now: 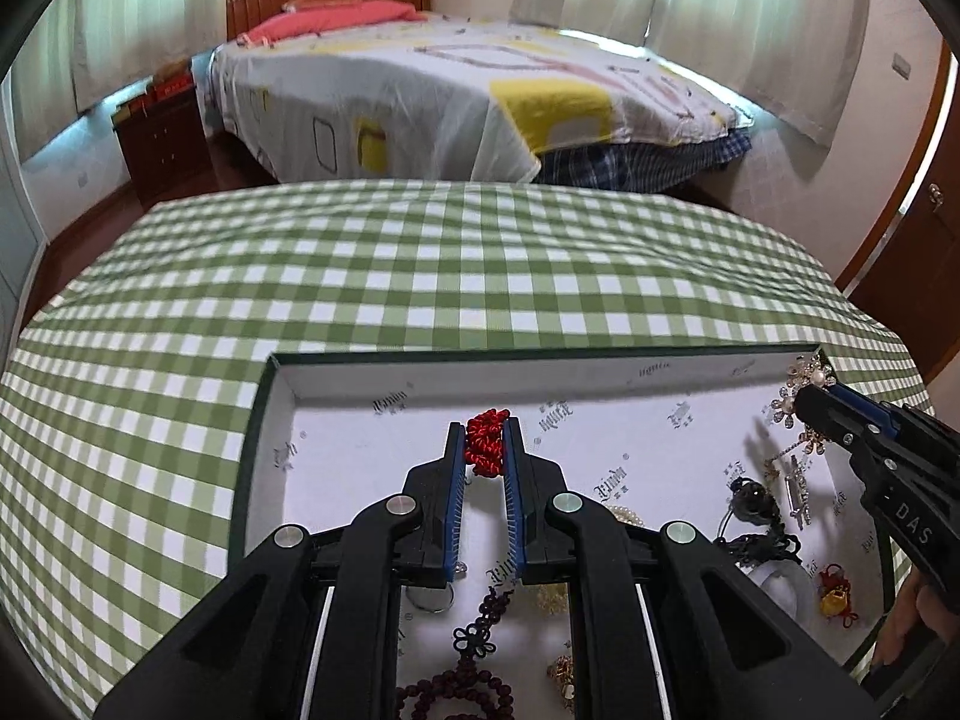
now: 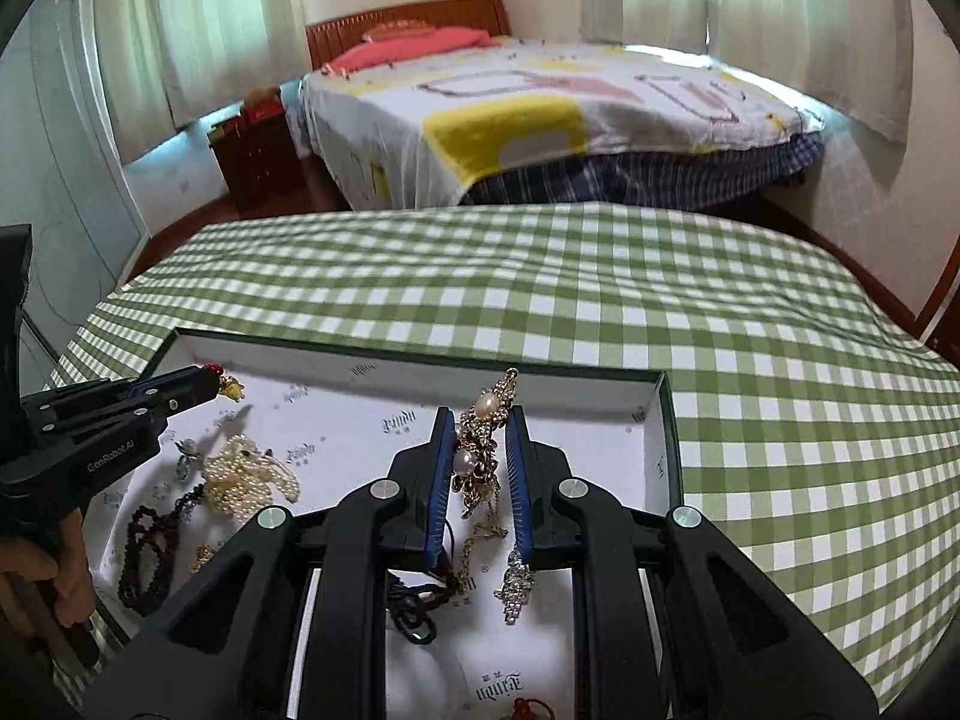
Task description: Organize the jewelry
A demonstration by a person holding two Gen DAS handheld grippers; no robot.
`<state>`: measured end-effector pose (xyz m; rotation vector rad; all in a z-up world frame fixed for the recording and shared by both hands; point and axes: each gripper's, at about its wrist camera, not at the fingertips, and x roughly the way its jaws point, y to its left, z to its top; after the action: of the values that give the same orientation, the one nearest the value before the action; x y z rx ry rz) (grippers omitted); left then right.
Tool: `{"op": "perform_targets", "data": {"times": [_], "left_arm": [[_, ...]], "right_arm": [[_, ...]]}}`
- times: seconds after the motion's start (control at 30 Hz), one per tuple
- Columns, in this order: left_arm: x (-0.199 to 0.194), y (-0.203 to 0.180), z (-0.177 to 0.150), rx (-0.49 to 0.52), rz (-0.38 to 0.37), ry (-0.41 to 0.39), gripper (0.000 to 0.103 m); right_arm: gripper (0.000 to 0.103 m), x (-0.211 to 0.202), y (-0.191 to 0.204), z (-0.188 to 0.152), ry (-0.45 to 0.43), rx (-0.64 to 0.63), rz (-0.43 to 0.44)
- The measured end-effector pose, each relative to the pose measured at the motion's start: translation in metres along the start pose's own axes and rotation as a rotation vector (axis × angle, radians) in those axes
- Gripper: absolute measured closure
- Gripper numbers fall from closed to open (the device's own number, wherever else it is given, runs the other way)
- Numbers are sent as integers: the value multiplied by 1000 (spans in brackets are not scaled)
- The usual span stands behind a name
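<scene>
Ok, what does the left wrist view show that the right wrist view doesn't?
Only the left wrist view shows the red knotted cord pinched in the left gripper, plus a small red-and-yellow charm lying at the tray's right. Only the right wrist view shows the pearl-and-rhinestone brooch with its chain clamped in the right gripper, and the pearl strand pile. Both show the white-lined tray, the green checked tablecloth and the bed.

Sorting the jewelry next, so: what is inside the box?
The box holds loose pearl strands, dark bead strings, a black cord and a rhinestone piece. The grippers cover part of the floor, so more may lie beneath them.
</scene>
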<state>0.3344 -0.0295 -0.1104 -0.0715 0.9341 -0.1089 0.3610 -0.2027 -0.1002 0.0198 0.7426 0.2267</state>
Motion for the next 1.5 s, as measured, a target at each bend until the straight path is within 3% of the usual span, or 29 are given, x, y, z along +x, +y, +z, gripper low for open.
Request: {"op": "perform_targets", "data": {"times": [0.37, 0.67, 0.7, 0.73, 0.8, 0.97, 1.27, 1.5], "left_arm": [[11, 3, 0, -7, 12, 41, 89], [20, 0, -1, 2, 10, 75, 88], [21, -1, -2, 7, 9, 78, 83], [21, -2, -2, 12, 11, 80, 76], [20, -4, -2, 14, 15, 72, 51], [11, -4, -3, 7, 14, 19, 38], [-14, -6, -7, 31, 59, -83, 28], [-26, -11, -12, 53, 112, -134, 25]], "right_arm": [[85, 19, -4, -1, 86, 6, -3], [83, 22, -7, -2, 92, 24, 1], [82, 21, -7, -2, 89, 23, -1], [73, 19, -7, -2, 83, 22, -5], [65, 16, -6, -3, 70, 19, -12], [50, 7, -5, -4, 35, 21, -20], [34, -7, -5, -8, -2, 37, -31], [29, -17, -2, -15, -19, 43, -46]]}}
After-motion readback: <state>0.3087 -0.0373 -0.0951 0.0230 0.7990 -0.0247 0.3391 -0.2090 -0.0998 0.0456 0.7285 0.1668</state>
